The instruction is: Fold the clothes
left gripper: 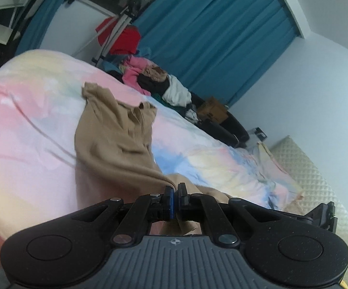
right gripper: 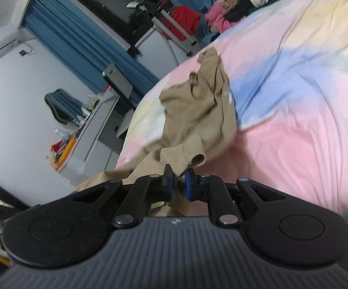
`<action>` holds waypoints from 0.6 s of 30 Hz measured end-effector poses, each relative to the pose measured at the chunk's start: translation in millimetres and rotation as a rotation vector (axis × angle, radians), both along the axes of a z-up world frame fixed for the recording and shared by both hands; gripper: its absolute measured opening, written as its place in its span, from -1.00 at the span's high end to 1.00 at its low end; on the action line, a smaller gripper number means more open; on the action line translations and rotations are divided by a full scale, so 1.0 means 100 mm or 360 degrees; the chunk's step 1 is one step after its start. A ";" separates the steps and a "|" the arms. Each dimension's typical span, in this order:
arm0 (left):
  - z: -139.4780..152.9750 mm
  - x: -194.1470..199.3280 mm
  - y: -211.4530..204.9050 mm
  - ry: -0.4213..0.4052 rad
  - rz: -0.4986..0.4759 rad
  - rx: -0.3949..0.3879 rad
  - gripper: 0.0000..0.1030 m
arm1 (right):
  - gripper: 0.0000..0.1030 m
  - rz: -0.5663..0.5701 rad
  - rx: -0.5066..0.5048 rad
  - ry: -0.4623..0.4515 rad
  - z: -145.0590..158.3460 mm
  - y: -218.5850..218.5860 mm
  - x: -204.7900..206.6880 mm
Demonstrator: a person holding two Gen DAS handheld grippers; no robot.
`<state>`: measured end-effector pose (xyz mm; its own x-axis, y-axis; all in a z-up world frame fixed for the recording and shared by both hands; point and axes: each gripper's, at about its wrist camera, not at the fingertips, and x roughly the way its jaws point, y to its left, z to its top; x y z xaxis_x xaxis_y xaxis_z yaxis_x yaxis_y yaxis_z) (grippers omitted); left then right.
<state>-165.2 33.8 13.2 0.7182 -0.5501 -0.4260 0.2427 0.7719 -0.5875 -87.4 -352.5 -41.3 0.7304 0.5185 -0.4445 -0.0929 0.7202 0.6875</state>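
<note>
A tan garment (left gripper: 116, 132) lies stretched and crumpled on the pastel bedspread (left gripper: 29, 125). My left gripper (left gripper: 175, 190) is shut on one near edge of it, and the cloth runs away from the jaws across the bed. In the right wrist view the same tan garment (right gripper: 198, 110) hangs from my right gripper (right gripper: 179, 177), which is shut on a bunched hem, with cloth between the blue pads. The bedspread (right gripper: 306, 120) lies under it. The right gripper's side (left gripper: 325, 216) shows at the right of the left view.
A pile of mixed clothes (left gripper: 154, 79) sits at the bed's far side, also in the right wrist view (right gripper: 241, 2). Blue curtains (left gripper: 222, 38) hang behind. A quilted cream mattress edge (left gripper: 313, 183) is on the right. A desk with clutter (right gripper: 87, 130) stands left of the bed.
</note>
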 end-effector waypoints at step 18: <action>-0.44 2.06 -0.39 -0.0121 0.0240 0.0431 0.92 | 0.73 -0.0135 -0.0280 -0.0081 -0.34 0.40 1.99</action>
<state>41.3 -5.1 -30.5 0.8184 -0.3087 -0.4846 0.1489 0.9285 -0.3401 111.4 -312.4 -75.1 0.7922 0.3717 -0.4841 -0.0583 0.8356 0.5462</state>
